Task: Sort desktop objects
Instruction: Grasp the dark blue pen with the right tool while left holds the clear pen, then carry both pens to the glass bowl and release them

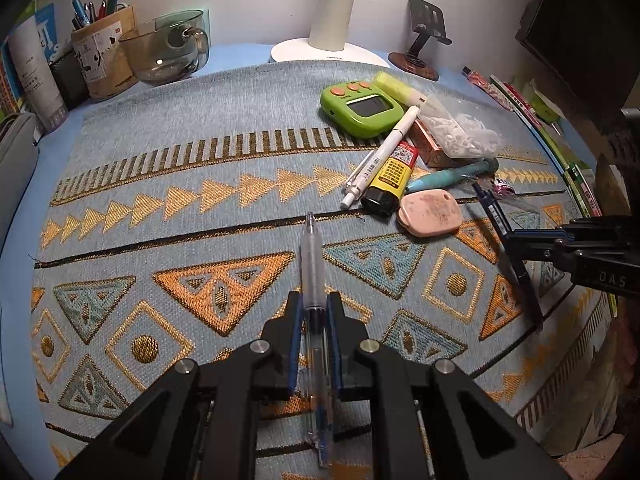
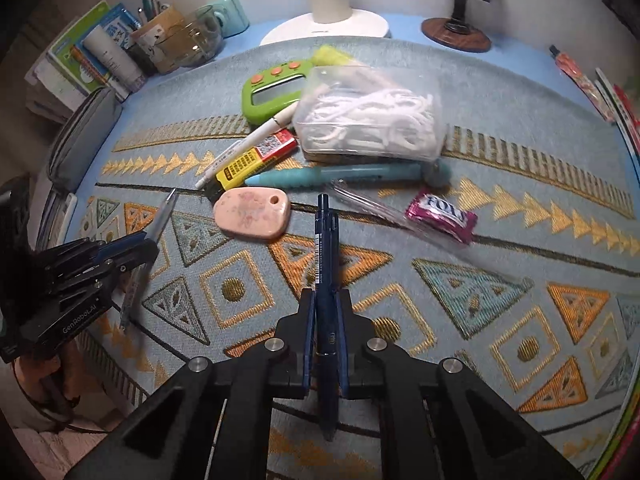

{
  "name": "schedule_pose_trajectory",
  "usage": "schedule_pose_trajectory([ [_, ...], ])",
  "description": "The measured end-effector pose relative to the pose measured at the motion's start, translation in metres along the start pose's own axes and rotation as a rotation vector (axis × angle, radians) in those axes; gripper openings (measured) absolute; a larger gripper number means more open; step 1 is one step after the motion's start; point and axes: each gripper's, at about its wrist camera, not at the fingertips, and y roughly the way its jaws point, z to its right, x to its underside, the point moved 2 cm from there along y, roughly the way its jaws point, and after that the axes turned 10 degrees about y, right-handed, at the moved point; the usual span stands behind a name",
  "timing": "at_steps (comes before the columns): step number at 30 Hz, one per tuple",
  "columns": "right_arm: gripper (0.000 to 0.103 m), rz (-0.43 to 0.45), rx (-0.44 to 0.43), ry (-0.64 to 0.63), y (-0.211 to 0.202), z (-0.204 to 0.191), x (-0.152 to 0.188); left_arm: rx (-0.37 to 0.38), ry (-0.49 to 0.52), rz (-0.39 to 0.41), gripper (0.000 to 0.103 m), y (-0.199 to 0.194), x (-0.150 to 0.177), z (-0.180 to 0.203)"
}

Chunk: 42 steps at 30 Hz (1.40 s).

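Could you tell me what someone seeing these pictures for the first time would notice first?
Each gripper holds a pen lengthwise between its fingers: the left gripper a clear pen, the right gripper a dark blue pen. Beyond them, on the patterned mat, lies a jumbled pile around a green timer, a plastic bag of white pieces and a pink tag.

patterned woven mat [image 1: 168,184] covers the blue desk [image 1: 236,54]. white lamp base [image 1: 330,52] at the far edge, wooden-based phone stand [image 1: 416,62] just right of it.
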Motion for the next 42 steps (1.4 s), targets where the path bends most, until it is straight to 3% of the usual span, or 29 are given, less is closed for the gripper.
schedule_pose_trajectory([
  [6,0.014,-0.024,0.005,0.045,0.006,0.006,0.012,0.003,0.017,0.008,0.027,0.001,-0.003,0.007],
  [9,0.029,-0.01,0.003,0.062,0.005,0.004,0.012,-0.016,0.036,0.003,0.028,0.002,-0.004,0.01],
  [11,0.049,0.005,0.023,0.058,0.005,0.003,0.013,-0.012,0.029,0.005,0.028,0.002,-0.004,0.009],
  [17,0.05,0.02,0.023,0.094,0.005,0.006,0.013,-0.012,0.019,0.007,0.028,0.001,-0.003,0.009],
  [21,0.05,0.049,0.062,0.073,0.007,0.005,0.013,-0.001,-0.001,0.011,0.028,0.0,-0.003,0.007],
  [25,0.047,0.076,0.19,-0.022,0.013,-0.01,0.018,-0.048,0.065,0.008,0.028,0.002,-0.003,0.015],
  [27,0.03,0.091,0.185,-0.056,0.013,-0.017,0.022,-0.086,0.119,-0.001,0.024,0.003,-0.003,0.022],
  [28,0.012,0.09,0.185,-0.061,0.013,-0.019,0.022,-0.087,0.126,0.001,0.013,0.002,-0.004,0.024],
  [33,0.012,0.067,0.096,0.016,0.006,-0.004,0.025,-0.044,0.099,0.0,0.009,-0.005,-0.009,0.021],
  [36,0.012,0.106,0.049,0.061,-0.014,0.013,0.028,-0.015,0.113,0.029,0.009,-0.015,-0.02,0.032],
  [40,0.012,0.179,0.032,0.103,-0.046,0.028,0.027,0.015,0.163,0.077,0.009,-0.032,-0.04,0.061],
  [42,0.012,0.224,0.078,0.087,-0.061,0.021,0.024,0.031,0.185,0.101,0.009,-0.042,-0.052,0.079],
])
